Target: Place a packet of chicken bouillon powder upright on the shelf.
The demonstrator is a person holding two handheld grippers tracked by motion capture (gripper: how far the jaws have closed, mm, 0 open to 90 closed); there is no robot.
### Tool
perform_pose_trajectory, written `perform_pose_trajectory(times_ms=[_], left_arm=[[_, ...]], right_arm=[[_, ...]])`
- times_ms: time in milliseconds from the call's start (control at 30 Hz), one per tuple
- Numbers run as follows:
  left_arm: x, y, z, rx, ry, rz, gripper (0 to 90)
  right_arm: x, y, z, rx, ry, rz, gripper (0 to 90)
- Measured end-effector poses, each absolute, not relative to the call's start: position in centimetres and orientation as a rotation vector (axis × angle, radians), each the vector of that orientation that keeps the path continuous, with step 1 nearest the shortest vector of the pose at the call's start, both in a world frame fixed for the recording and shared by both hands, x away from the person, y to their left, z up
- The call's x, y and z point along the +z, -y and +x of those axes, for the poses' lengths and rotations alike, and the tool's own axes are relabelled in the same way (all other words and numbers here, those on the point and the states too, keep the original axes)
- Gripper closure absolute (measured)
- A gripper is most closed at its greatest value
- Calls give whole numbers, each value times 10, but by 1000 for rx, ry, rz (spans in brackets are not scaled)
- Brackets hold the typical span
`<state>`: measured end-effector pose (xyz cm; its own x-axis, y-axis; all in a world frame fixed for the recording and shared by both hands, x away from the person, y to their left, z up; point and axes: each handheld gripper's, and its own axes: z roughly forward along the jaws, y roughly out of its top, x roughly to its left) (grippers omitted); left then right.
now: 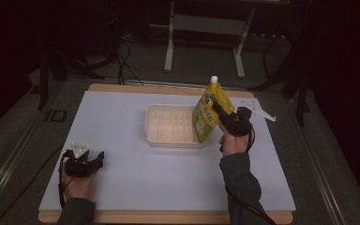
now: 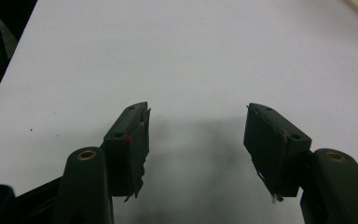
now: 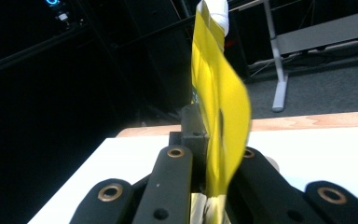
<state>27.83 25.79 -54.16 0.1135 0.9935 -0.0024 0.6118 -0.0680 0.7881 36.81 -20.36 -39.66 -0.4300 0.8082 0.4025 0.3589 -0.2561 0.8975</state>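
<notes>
Hands enter at six o'clock in the high view. The left gripper (image 1: 96,159) rests low on the white tabletop (image 1: 136,183) at about eight o'clock, its jaws standing well apart with bare surface between them in the left gripper view. Farther in, toward three o'clock, the right gripper (image 1: 218,111) has its jaws clamped on a yellow pouch (image 1: 207,114), held upright with its white cap (image 1: 213,79) on top. The pouch hangs at the right edge of a pale plastic tray (image 1: 171,140) near the centre, whether touching its rim I cannot tell.
</notes>
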Motion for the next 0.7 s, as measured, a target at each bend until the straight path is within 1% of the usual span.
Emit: perform_pose_trajectory(times_ms=[700], left_arm=[[-541,-258,278,761,-1566,1758,400]], right_arm=[[-404,181,379,1620,-1614,1444,900]])
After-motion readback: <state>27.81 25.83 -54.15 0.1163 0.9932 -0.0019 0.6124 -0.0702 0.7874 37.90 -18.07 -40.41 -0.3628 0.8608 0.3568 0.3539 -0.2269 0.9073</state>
